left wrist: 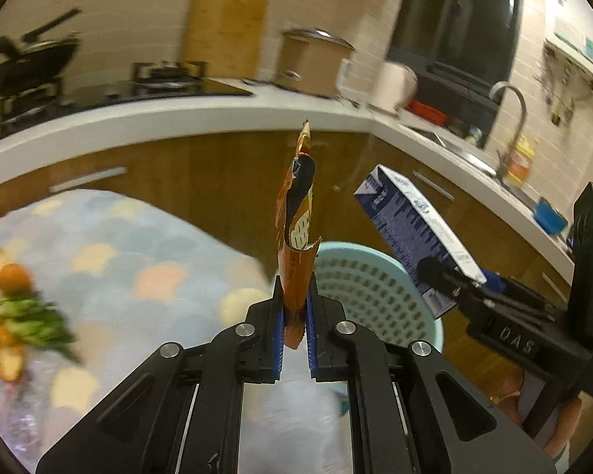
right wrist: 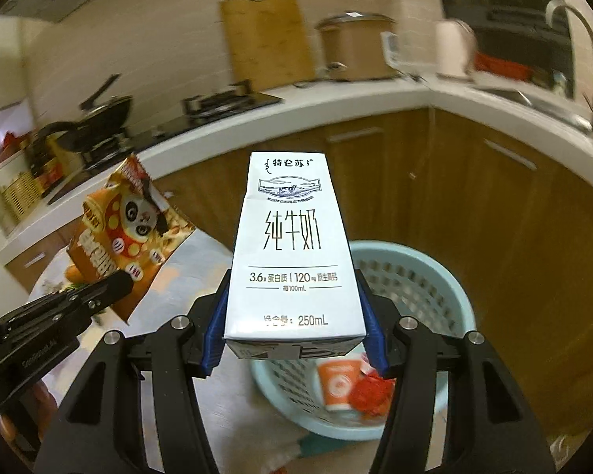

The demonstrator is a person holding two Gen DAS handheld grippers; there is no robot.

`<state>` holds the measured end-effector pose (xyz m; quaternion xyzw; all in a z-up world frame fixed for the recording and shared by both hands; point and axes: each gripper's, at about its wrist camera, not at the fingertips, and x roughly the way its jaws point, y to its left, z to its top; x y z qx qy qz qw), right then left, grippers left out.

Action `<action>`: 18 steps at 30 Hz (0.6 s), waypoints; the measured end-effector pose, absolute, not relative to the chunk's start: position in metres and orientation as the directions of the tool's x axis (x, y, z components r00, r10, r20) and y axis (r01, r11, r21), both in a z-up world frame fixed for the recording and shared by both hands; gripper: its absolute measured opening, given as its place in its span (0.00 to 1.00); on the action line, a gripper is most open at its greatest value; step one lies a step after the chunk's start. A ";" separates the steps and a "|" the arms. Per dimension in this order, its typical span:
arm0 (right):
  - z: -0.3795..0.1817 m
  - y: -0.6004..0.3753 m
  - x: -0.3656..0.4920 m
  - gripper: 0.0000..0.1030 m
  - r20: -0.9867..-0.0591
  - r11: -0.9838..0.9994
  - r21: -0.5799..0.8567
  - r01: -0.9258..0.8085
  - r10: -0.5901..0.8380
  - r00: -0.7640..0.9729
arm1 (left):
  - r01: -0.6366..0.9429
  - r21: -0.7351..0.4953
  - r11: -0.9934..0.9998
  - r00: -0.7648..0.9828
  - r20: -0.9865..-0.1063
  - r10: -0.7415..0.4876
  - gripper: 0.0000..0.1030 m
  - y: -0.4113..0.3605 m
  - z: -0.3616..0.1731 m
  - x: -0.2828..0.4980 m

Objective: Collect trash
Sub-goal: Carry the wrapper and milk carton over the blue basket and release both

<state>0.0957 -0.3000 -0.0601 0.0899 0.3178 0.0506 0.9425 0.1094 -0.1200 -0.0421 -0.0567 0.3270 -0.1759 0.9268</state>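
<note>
Left gripper (left wrist: 295,316) is pinching an orange wrapper (left wrist: 296,233); right gripper (right wrist: 294,335) is clamping a milk carton (right wrist: 292,252), both hanging above the basket (right wrist: 446,276).

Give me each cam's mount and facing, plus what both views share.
Left wrist: on the left tool, facing the kitchen counter; its black fingers clamp a snack wrapper; the right tool shows.
Right wrist: on the right tool, facing the counter; its fingers clamp a milk carton; the left tool shows.
Shared: the blue basket, wrapper, carton.
</note>
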 end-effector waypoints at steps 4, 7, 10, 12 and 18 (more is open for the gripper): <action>-0.079 -0.321 0.099 0.52 -0.636 0.977 0.211 0.025 0.117 0.763 | 0.339 -0.209 0.917 0.678 -0.621 -0.392 0.07 -0.157 -0.058 0.122; -0.096 -0.332 0.108 0.52 -0.682 0.975 0.210 0.079 0.088 0.726 | 0.355 -0.197 0.914 0.643 -0.658 -0.391 0.08 -0.176 -0.072 0.136; -0.108 -0.341 0.114 0.52 -0.715 0.972 0.203 0.121 0.063 0.697 | 0.348 -0.197 0.917 0.609 -0.695 -0.381 0.08 -0.187 -0.087 0.148; -0.115 -0.345 0.120 0.51 -0.735 0.971 0.198 0.134 0.056 0.676 | 0.342 -0.218 0.914 0.593 -0.705 -0.390 0.08 -0.188 -0.094 0.152; -0.126 -0.343 0.130 0.51 -0.770 0.972 0.183 0.150 0.047 0.636 | 0.345 -0.222 0.912 0.555 -0.735 -0.389 0.14 -0.194 -0.108 0.163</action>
